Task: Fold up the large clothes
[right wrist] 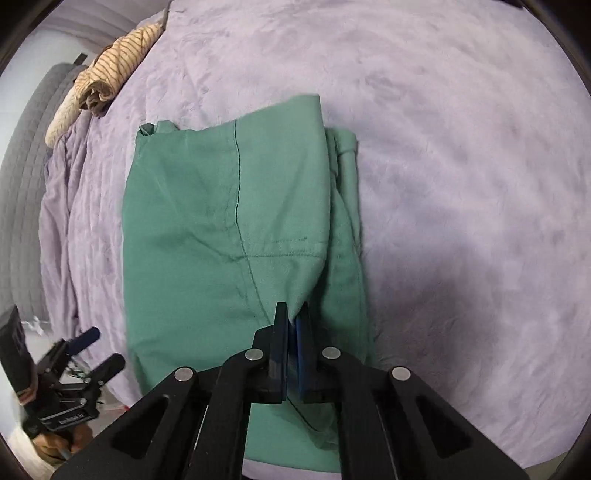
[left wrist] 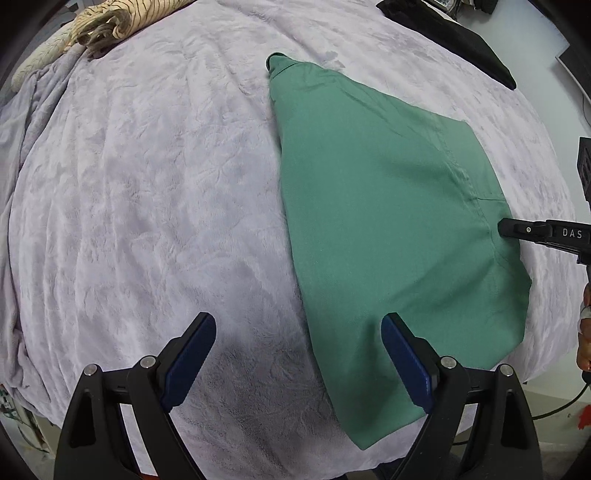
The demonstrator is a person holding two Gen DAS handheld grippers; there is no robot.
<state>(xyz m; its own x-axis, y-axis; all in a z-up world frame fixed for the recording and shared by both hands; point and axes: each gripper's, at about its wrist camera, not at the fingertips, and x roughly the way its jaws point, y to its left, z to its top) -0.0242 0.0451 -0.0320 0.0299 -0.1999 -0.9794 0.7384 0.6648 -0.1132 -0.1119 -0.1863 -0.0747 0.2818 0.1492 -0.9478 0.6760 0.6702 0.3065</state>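
Note:
A green garment (left wrist: 388,221) lies folded lengthwise on the lilac bed cover (left wrist: 147,184). My left gripper (left wrist: 299,319) hangs open above the cover, its right finger over the garment's near left edge, with nothing between the pads. My right gripper (right wrist: 293,310) is shut on a pinch of the green garment (right wrist: 192,229) and lifts its upper layer off the layer below. In the left wrist view the right gripper (left wrist: 504,227) grips the cloth near a seam at the garment's right side. The left gripper (right wrist: 101,350) shows low at the left of the right wrist view.
A bunched striped beige cloth (left wrist: 107,22) lies at the far left corner of the bed. A black garment (left wrist: 454,37) rests at the far right edge. A grey quilted panel (right wrist: 22,184) stands beside the bed. A person's hand (left wrist: 583,332) shows at the right rim.

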